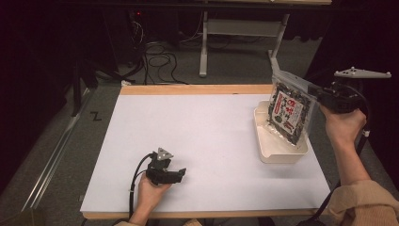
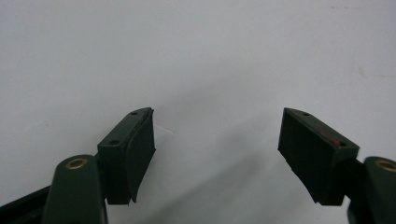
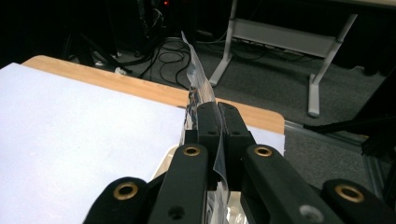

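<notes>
A clear snack bag (image 1: 288, 112) with a dark printed label hangs tilted over a cream tray (image 1: 269, 155) at the table's right side, its lower end inside the tray. My right gripper (image 1: 316, 94) is shut on the bag's top edge, and in the right gripper view the thin plastic bag edge (image 3: 196, 77) runs edge-on between the closed jaws of my right gripper (image 3: 217, 112). My left gripper (image 1: 178, 173) rests low on the white table near the front left. In the left gripper view my left gripper (image 2: 217, 135) is open, with nothing between the pads.
The white table sheet (image 1: 197, 136) has a wooden border at the back. Beyond it on the grey floor lie black cables (image 1: 157, 59) and the legs of a grey stand (image 1: 235, 33). A metal rail (image 1: 51, 155) runs along the left.
</notes>
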Motion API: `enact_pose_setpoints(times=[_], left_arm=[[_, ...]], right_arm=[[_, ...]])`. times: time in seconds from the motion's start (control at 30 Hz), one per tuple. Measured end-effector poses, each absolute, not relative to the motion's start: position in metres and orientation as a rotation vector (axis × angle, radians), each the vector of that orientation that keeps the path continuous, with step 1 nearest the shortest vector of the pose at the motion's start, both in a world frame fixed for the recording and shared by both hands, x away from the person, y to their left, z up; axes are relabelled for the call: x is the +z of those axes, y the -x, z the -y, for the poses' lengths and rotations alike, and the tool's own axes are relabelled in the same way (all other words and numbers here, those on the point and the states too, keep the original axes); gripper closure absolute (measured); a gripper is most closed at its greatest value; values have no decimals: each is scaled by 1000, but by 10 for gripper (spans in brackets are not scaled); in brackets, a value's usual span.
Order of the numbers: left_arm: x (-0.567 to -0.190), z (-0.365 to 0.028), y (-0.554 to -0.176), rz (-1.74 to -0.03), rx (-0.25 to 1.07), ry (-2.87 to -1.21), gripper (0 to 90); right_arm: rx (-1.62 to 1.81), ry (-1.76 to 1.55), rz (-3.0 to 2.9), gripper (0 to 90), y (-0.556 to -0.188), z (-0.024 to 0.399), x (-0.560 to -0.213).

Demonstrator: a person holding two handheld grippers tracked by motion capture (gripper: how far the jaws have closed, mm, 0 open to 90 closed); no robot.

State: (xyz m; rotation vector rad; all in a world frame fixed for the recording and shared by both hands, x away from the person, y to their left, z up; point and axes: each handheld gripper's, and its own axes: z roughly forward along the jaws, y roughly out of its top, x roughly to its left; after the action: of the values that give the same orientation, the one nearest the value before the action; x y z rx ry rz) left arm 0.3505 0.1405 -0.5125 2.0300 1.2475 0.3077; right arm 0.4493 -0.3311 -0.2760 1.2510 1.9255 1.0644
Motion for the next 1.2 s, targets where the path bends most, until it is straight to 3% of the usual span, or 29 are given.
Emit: enact_pose_setpoints(times=[0.83, 1.07, 1.2], left_arm=[[-513, -137, -352, -1233, 345, -2058, 285], [-513, -137, -351, -1223, 351, -2065, 286], [-512, -137, -352, -1227, 353, -2061, 288]], right_arm=[[1059, -1248, -2016, 858, -433, 365, -311], [1032, -1274, -2001, 776, -434, 369, -320], [1022, -1298, -1992, 837, -436, 372, -324]])
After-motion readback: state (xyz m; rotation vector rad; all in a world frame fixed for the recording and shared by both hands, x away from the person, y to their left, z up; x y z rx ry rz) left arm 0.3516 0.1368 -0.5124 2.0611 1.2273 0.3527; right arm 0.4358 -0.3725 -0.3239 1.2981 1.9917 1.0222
